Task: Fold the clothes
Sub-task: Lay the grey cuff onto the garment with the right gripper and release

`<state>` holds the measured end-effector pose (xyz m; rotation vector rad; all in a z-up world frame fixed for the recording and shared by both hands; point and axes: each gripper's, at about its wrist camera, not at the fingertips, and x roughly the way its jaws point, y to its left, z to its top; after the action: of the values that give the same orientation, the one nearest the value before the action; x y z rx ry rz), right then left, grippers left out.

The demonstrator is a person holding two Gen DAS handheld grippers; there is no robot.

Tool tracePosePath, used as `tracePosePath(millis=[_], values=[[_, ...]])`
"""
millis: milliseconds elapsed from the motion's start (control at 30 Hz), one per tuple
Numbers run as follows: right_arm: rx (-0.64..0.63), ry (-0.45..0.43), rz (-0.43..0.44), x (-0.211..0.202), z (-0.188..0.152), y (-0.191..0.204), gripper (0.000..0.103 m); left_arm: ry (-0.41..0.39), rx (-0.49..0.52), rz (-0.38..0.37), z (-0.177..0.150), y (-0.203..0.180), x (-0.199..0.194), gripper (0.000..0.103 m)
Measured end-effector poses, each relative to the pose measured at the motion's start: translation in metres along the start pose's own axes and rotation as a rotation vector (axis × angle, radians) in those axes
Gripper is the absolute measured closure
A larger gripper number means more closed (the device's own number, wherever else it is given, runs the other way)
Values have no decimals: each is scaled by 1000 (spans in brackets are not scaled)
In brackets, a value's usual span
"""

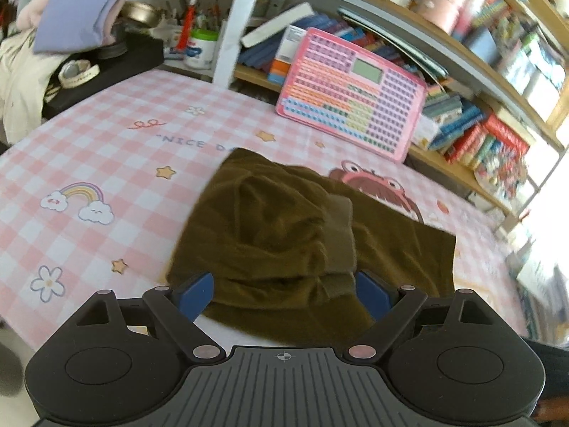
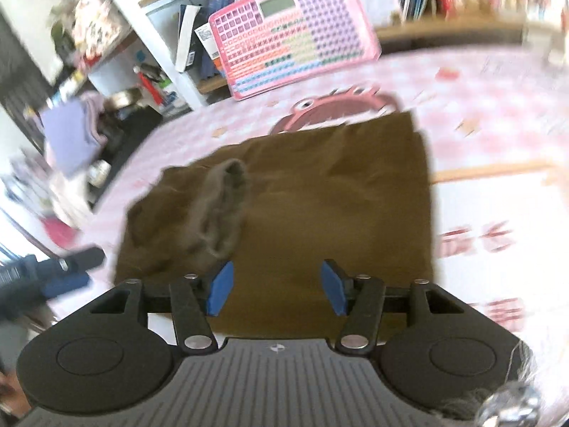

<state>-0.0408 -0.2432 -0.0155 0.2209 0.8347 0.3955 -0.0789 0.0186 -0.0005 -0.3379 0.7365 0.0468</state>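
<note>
A: What's on the table?

B: An olive-brown garment (image 1: 302,242) lies on a pink checked tablecloth (image 1: 106,163), partly folded. One side is flat and squared off; the other has a bunched sleeve w/ a ribbed cuff (image 2: 222,206) heaped on top. A pink toy keyboard (image 1: 352,92) leans against the bookshelf (image 1: 480,71) behind, well apart from the cloth.

A: And the claws?

B: Left gripper (image 1: 284,291) is wide open at the near edge of the garment, blue pads either side of the bunched part, not pinching it. Right gripper (image 2: 277,288) is about half open over the flat side, nothing btwn the pads. Right view is blurred.

A: What could go wrong?

B: My guess: the loose sleeve. If the next fold goes over it w/o smoothing, it leaves a lump or a crooked edge. A pinch that takes too many layers could drag the tidy half out of square. The thin tablecloth may also get caught & pulled.
</note>
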Motion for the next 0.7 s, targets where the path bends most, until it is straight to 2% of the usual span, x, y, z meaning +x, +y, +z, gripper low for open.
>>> tracePosePath(millis=[100,267,433,500,700], values=[[-80,-17,-85,-11,-14,-2,41,-12,72,31,-14,-19,-1,14],[-118,-13,-168,-25,-37,-12,33,0,157,49,-31,-38,-3,14],[-99,-32,-212,-37,-44,-9,24,45,209,64,-40,-46,-1,13],[-93,-49,-231,-40,-44,-5,23,56,244,63,-44,-48,-2,13],[-84,-55,-272,-49,-52,14,18,31,281,41,-45,-39,-15,9]])
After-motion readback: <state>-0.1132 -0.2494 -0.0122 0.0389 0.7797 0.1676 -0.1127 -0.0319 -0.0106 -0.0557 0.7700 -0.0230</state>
